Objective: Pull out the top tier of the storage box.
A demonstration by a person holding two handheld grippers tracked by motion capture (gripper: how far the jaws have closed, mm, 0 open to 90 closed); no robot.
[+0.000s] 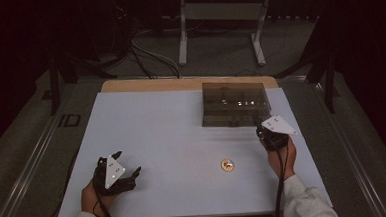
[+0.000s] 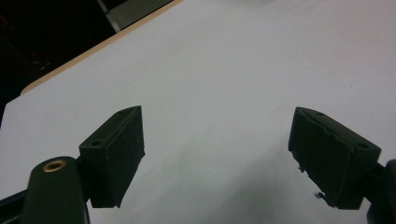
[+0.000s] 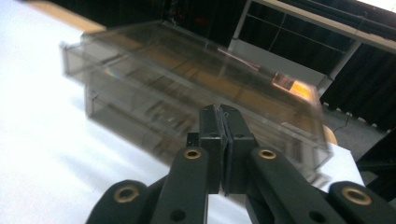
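White counter (image 1: 172, 139) carries a smoky clear box (image 1: 235, 103); right gripper (image 3: 223, 122), fingers pressed together on nothing, sits just before it. Left gripper (image 2: 217, 158) fingers spread wide.

Worktop (image 1: 157, 135) mostly open: the whole left half and middle lie bare, a wide lane from near edge to far edge. One tall obstacle, a smoky clear plastic box (image 1: 235, 103) at the far right, close to the far edge. Right hand-held gripper (image 1: 260, 127), jaws pressed together, sits just at the box's near right corner; little room there. Small round disc (image 1: 227, 165) lies flat, right of centre, near the front: low, easy to pass over. Left hand-held gripper (image 1: 128, 164) at the near left, jaws spread over bare surface.
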